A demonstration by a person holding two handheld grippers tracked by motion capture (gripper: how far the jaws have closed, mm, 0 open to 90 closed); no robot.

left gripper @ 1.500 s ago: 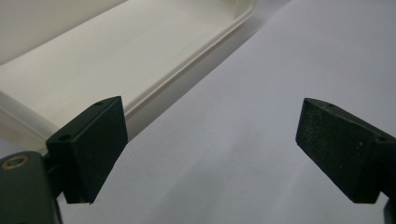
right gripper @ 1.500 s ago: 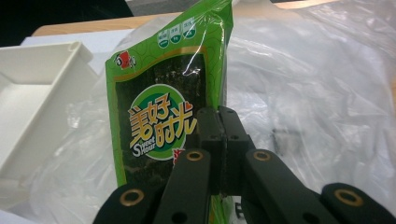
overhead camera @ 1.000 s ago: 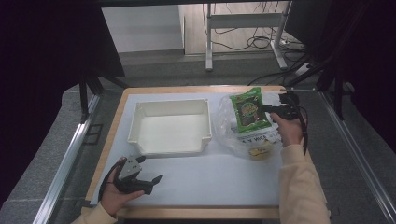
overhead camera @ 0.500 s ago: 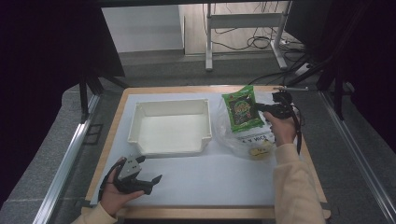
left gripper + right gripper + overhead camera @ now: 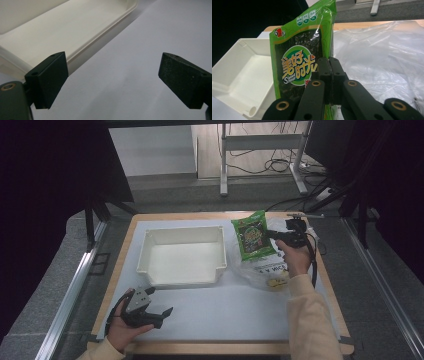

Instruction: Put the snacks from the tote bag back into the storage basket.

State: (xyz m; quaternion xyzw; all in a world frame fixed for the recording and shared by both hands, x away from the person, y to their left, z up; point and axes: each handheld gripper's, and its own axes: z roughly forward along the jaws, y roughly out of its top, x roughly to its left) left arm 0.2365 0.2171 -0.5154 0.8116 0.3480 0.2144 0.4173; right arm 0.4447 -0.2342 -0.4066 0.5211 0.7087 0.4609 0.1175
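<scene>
Place: lab-style recording bench
Signs: black curtains (image 5: 45,195) around the table (image 5: 220,347), metal frame rails (image 5: 70,290), floor cables (image 5: 260,167)

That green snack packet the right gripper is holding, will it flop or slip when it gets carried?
The green packet stands upright from the right gripper, pinched at one edge, so it is probably light and fairly stiff. Its glossy film looks slippery; it might swing or slide.

- On the green packet (image 5: 299,62) we read "Sweet Hour" beneath large orange Chinese characters.
- On the clear plastic bag (image 5: 265,269) we see print too small to read.
</scene>
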